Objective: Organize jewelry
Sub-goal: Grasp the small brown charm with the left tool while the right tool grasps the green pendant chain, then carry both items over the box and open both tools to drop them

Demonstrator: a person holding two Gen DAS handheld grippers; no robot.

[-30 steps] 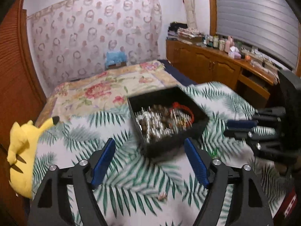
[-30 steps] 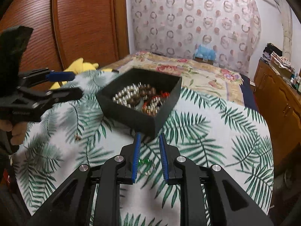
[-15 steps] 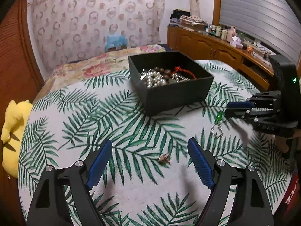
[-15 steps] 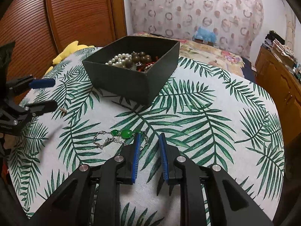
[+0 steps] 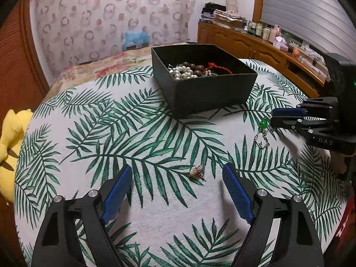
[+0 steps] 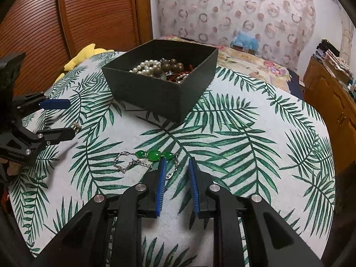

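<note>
A black box (image 5: pixel 213 93) holding pearls, brown beads and a red cord stands on the round palm-leaf table; it also shows in the right wrist view (image 6: pixel 155 93). A silver chain bracelet with green stones (image 6: pixel 153 155) lies on the cloth just ahead of my right gripper (image 6: pixel 176 162), whose jaws stand narrowly apart with nothing between them; the bracelet (image 5: pixel 263 131) shows by its tip in the left wrist view. A small bronze earring (image 5: pixel 197 170) lies between the wide-open fingers of my left gripper (image 5: pixel 178 173), also seen in the right wrist view (image 6: pixel 76 126).
A yellow plush toy (image 5: pixel 11 138) sits at the table's left edge. A bed with a floral cover (image 6: pixel 251 60) lies beyond the table. Wooden cabinets (image 5: pixel 255 46) run along the right wall, a wooden shutter door (image 6: pixel 66 22) on the left.
Both grippers have dropped low to the table. The right gripper's jaws have parted slightly at the green-stone bracelet lying on the cloth. The left gripper has closed in on the small earring.
</note>
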